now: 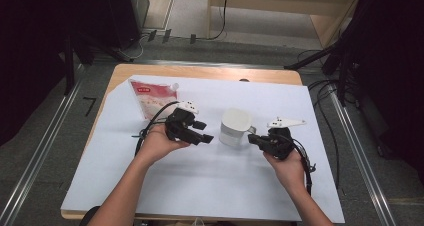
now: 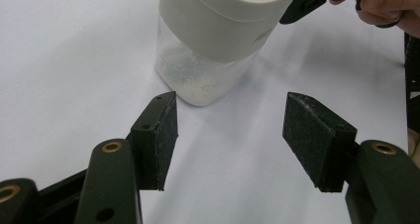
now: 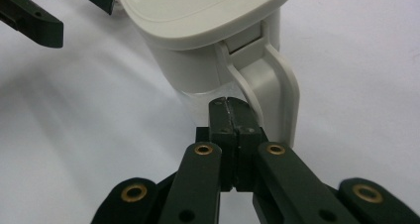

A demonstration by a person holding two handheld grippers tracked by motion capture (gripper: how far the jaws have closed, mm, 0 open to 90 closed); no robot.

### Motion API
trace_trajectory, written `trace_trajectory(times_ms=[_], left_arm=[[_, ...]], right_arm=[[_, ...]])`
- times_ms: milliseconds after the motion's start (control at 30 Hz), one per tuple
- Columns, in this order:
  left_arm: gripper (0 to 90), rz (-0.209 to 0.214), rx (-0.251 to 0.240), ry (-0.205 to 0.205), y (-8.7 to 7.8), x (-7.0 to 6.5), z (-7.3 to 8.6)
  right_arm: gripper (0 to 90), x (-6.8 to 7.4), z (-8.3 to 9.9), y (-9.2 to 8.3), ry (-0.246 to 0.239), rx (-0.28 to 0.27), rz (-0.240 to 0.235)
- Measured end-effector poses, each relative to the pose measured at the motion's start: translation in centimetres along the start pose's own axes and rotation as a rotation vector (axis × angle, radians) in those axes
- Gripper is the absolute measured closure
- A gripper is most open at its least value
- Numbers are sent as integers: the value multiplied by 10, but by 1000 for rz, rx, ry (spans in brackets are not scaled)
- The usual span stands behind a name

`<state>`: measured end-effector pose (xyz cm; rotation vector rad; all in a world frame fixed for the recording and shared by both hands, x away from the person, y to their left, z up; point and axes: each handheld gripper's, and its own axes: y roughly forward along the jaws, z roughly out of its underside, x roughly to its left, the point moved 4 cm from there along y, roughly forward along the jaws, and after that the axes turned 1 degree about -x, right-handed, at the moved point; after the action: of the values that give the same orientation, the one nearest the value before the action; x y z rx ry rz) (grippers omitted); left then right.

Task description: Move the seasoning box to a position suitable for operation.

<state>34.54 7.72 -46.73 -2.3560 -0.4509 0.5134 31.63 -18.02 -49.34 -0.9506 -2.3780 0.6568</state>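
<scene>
Two grippers flank one container (image 1: 235, 127) at mid-table on the white sheet (image 1: 200, 186); I read the work as barely begun, an approach and nothing more. The container stands upright with its pale lid down and a little white powder or grain in the clear bottom; nothing is lifted, opened or poured as far as I can tell. My left gripper (image 1: 206, 137) sits just beside the container's left side, jaws spread with bare sheet between the pads, gripping nothing; my right gripper (image 1: 253, 139) is clenched tight on itself, empty, its tip near the handle (image 3: 270, 80). Left to do, by my judgement: take hold of body or handle, free the lid, then fetch the pouch (image 1: 152, 97) lying well apart at the far left; that pouch looks untouched. The high view gives the layout, pouch and both hands; the left gripper view gives the clear lower wall and the contents (image 2: 198, 80); the right gripper view gives the hinge and handle loop, with the clenched tip just beside the loop, contact uncertain.
</scene>
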Motion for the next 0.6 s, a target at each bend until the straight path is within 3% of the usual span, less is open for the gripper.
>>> trace_trajectory(times_ms=[33, 100, 133, 333, 400, 500, 600], left_arm=[[416, 10, -4, -1, 2, 0, 0], [483, -16, 5, -12, 4, -1, -1], [592, -33, 17, -20, 4, -1, -2], [699, -15, -21, -32, 5, -1, -9], [700, -10, -23, -17, 5, -1, -13], [590, -49, -11, 12, 7, 0, -18], [483, -82, -47, 98, 5, 2, -24]], right_arm=[[900, -2, 0, 0, 0, 0, 4], [900, -4, -1, 1, 1, 2, 7], [900, -7, -1, 1, 5, 9, 13], [900, -10, -4, 1, -12, 19, 25], [900, -12, -6, 0, -13, 18, 25], [900, -17, -8, 0, -7, 18, 24], [900, -21, -10, 1, 6, 21, 21]])
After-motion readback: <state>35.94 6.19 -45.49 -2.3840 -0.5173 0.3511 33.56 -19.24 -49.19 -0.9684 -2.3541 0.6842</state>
